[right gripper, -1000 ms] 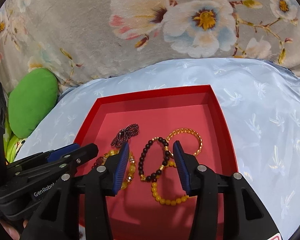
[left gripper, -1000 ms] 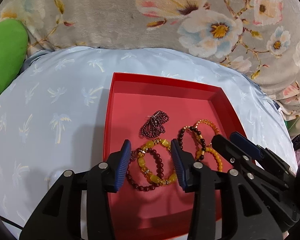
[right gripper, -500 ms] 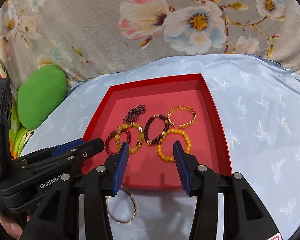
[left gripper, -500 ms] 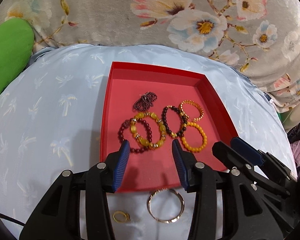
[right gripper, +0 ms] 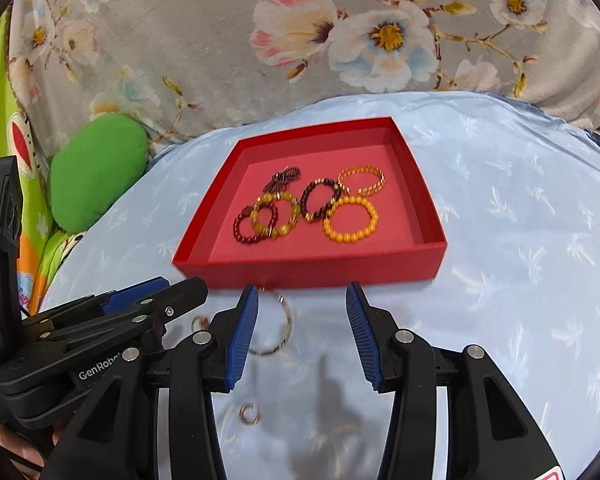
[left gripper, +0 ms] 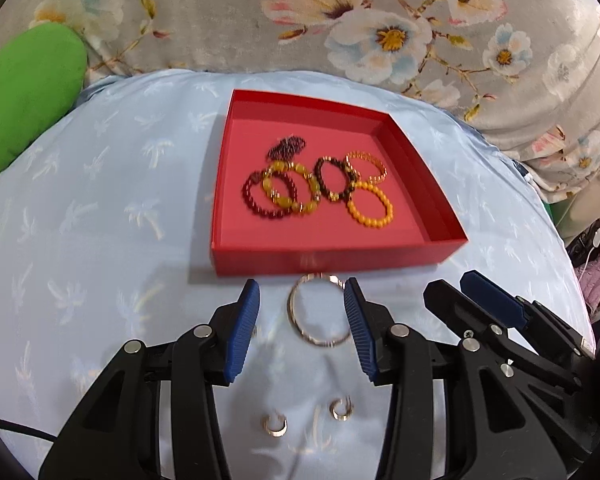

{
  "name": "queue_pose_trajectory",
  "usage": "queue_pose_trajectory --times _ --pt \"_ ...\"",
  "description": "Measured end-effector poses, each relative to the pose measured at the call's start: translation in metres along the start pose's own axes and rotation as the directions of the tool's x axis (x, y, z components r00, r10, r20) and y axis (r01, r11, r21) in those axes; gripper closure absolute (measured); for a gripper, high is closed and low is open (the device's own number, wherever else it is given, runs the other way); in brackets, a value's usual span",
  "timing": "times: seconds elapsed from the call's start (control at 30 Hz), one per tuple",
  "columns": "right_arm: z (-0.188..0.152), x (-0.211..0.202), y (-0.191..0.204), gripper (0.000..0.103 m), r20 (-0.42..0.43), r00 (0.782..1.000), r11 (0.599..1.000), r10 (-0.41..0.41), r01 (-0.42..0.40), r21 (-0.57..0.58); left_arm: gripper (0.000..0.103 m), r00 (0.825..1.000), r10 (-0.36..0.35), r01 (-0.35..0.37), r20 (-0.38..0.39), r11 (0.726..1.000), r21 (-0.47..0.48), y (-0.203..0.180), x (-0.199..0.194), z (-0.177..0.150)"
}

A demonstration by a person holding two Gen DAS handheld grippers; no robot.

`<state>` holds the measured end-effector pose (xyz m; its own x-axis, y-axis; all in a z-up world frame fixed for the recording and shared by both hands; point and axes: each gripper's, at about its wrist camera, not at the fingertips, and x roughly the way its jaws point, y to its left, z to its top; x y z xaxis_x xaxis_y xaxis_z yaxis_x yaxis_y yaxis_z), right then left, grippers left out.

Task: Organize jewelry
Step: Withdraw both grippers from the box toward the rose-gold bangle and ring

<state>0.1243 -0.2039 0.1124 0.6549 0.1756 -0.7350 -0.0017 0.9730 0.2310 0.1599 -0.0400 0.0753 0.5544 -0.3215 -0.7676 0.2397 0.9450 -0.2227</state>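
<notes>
Both claws hover low over the pale blue cushion, side by side, each one spread wide and gripping nothing. Left claw straddles the metal bangle, which lies flat on the cushion just in front of the red tray, apart from both pads. Right claw sits just beside it; in the right view the bangle is partly hidden behind that claw's left pad.

Tray holds six pieces: dark beaded clump at the back, dark red bead bracelet overlapping a yellow-stone bracelet, a dark brown bracelet, a thin amber one, a chunky orange one. All slightly blurred.

Two small gold rings lie loose on the cushion between and below the left claw's fingers. The right view shows one clearly.

Around: green pillow to the left, floral fabric behind. The tray's front wall stands between the claws and the bracelets.

Versus a second ago: both claws were over the tray with the bracelets between the pads; they've pulled back past the front wall. Bangle and rings have come into view. Tray contents unchanged.
</notes>
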Motion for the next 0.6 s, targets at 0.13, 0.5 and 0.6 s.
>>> queue_pose_trajectory --times 0.13,0.5,0.6 --pt "-0.024 -0.009 0.002 0.057 -0.024 1.000 1.000 0.003 -0.003 0.002 0.061 1.000 0.002 -0.002 -0.019 1.000 0.006 0.001 -0.006 -0.023" --pt "-0.073 -0.009 0.007 0.057 -0.090 0.996 1.000 0.012 -0.012 -0.005 0.057 0.997 0.050 -0.048 -0.064 0.998 0.039 0.008 -0.013 -0.076" --pt "-0.078 -0.003 0.009 0.057 -0.103 0.995 1.000 0.014 -0.015 -0.009 0.057 0.995 0.047 -0.045 -0.083 0.999 0.024 0.016 -0.011 -0.084"
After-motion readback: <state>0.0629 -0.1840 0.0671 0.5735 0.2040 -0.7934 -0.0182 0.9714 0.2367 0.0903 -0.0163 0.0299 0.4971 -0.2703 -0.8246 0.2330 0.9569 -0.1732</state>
